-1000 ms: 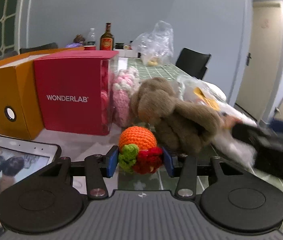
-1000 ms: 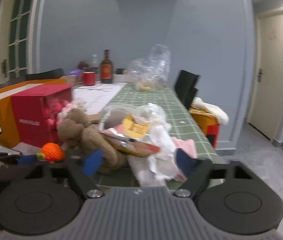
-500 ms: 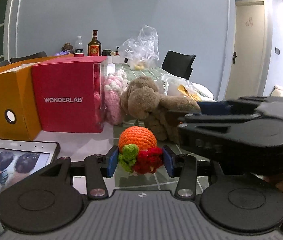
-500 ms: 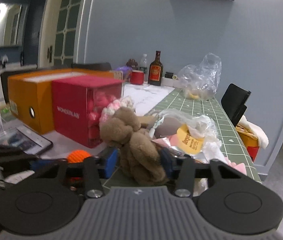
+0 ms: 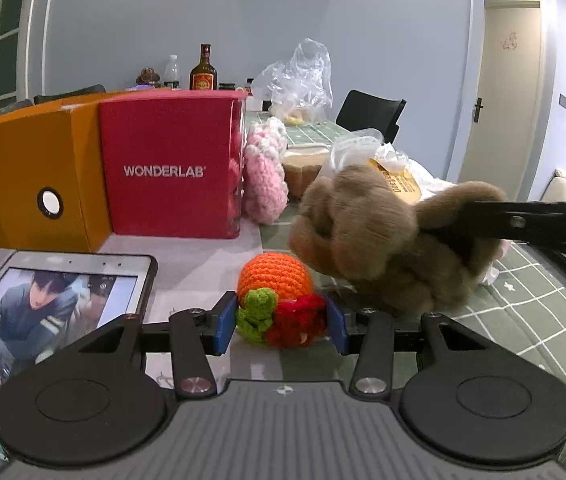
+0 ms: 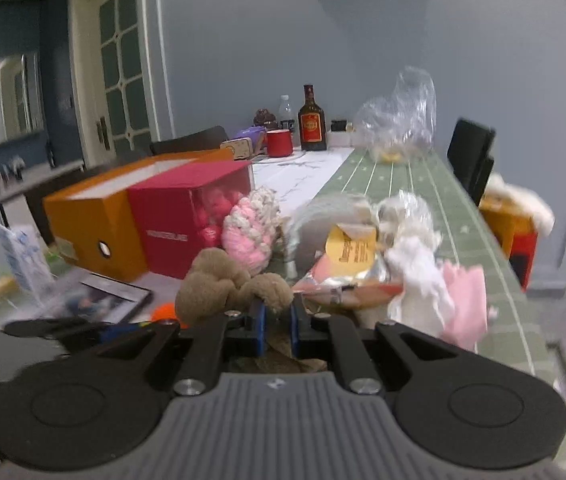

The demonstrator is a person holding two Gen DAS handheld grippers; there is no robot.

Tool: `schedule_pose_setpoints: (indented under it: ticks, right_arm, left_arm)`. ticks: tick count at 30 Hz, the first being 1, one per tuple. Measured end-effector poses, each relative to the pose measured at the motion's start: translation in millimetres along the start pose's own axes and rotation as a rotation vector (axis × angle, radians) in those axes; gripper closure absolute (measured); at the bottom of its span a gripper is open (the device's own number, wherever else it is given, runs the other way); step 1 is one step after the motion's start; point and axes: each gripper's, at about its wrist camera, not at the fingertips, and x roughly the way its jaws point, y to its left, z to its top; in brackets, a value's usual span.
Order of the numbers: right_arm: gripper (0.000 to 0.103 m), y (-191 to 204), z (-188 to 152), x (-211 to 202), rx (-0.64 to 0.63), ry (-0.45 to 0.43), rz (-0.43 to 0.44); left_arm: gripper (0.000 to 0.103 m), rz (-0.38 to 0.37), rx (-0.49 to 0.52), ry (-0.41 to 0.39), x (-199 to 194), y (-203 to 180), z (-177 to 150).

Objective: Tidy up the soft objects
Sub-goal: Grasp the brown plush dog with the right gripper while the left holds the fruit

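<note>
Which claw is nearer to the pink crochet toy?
Left. The left claw, holding the orange toy, sits just before the pink toy; the right claw grips the brown plush farther away.

In the left wrist view, the WONDERLAB box (image 5: 171,164) stands left of centre on the desk (image 5: 523,312), a larger box (image 5: 23,184) touching its left side. The knitted toy (image 5: 265,184) sits just right of it, the tablet (image 5: 51,304) lies lower left, and the plush toy (image 5: 383,236) is right of centre.

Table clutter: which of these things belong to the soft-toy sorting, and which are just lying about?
Part of the job:
- brown plush toy, clamped in the right tool
- crochet orange, clamped in the left tool
- pink crochet toy
- red WONDERLAB box, pink soft things inside

Just lying about:
- tablet
- brown bottle
- red mug
- clear plastic bag
</note>
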Motion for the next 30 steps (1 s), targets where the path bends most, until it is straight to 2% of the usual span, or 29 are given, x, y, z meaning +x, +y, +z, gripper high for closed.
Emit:
schedule_pose_setpoints:
  ticks: [2,3,5,6,7,10,11,13,15,17,19,24,30]
  right_arm:
    - [0.09,2,-4,0,-0.008,0.006,-0.027]
    - [0.083,5,-7,1,-0.021,0.003,-0.034]
    - [0.058,9,-10,3,-0.044,0.004,-0.042]
    - [0.037,10,-10,5,-0.048,0.003,-0.04]
    - [0.028,11,-11,6,-0.05,-0.007,-0.036]
    - [0.028,12,-11,10,-0.068,-0.021,-0.028]
    - [0.026,12,-11,13,-0.078,-0.025,-0.03]
    - [0.012,12,-11,18,-0.097,-0.025,-0.061]
    - [0.012,12,-12,19,-0.117,-0.032,-0.105]
    - [0.011,13,-14,13,-0.132,-0.061,-0.094]
    - [0.003,15,-14,8,-0.155,-0.087,-0.062]
    - [0.003,24,-8,21,-0.22,0.005,-0.037]
    - [0.004,22,-10,40,-0.276,0.024,-0.025]
  left_arm:
    - [0.05,0.001,0.0,-0.002,0,2,-1]
    - [0.05,0.0,0.0,-0.003,0,2,-1]
    - [0.05,-0.005,-0.003,-0.003,-1,3,-1]
    - [0.05,-0.006,-0.002,-0.003,-1,3,-1]
    - [0.05,-0.006,-0.004,-0.002,-1,4,-1]
    - [0.05,-0.007,-0.008,-0.001,-2,6,-1]
    - [0.05,-0.006,-0.004,0.002,-3,6,-1]
    - [0.05,-0.009,-0.003,0.001,-5,6,-1]
    - [0.05,-0.003,0.005,-0.006,-7,6,-1]
    - [0.05,0.008,0.013,-0.016,-10,5,-2]
    - [0.05,0.014,0.019,-0.019,-11,5,-2]
    - [0.05,0.016,0.026,-0.006,-10,4,-2]
    - [0.05,0.043,0.022,-0.021,-16,8,-3]
